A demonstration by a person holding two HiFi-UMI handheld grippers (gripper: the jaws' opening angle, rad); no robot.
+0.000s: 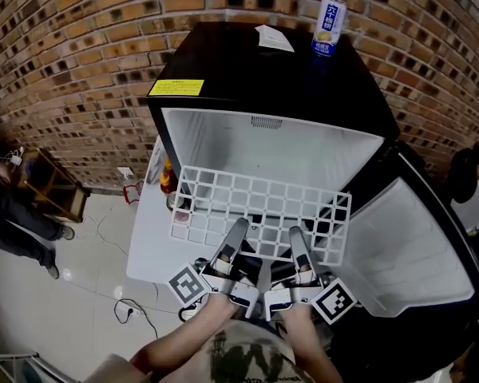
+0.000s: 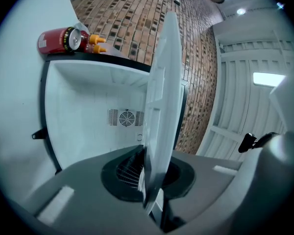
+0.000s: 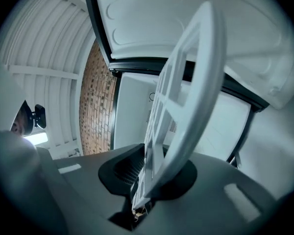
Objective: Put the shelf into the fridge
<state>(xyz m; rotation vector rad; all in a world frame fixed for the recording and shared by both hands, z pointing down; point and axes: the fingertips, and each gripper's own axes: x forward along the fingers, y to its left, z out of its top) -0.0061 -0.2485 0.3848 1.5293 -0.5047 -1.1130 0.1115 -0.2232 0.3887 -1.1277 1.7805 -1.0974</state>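
l gripper [image 1: 238,230], r gripper [image 1: 297,238] clamp shelf [image 1: 259,200]

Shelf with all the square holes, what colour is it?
The shelf is white, clearest in the head view.

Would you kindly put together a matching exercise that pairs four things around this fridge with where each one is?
Things:
1. shelf
2. can
3. yellow label
4. fridge door

Places:
A. standing on top of the fridge, towards its far right corner
B. swung open on the right
C. gripped at its near edge by the left gripper and the right gripper
D. stuck at the front left corner of the fridge top

Pairs: 1-C, 2-A, 3-D, 4-B
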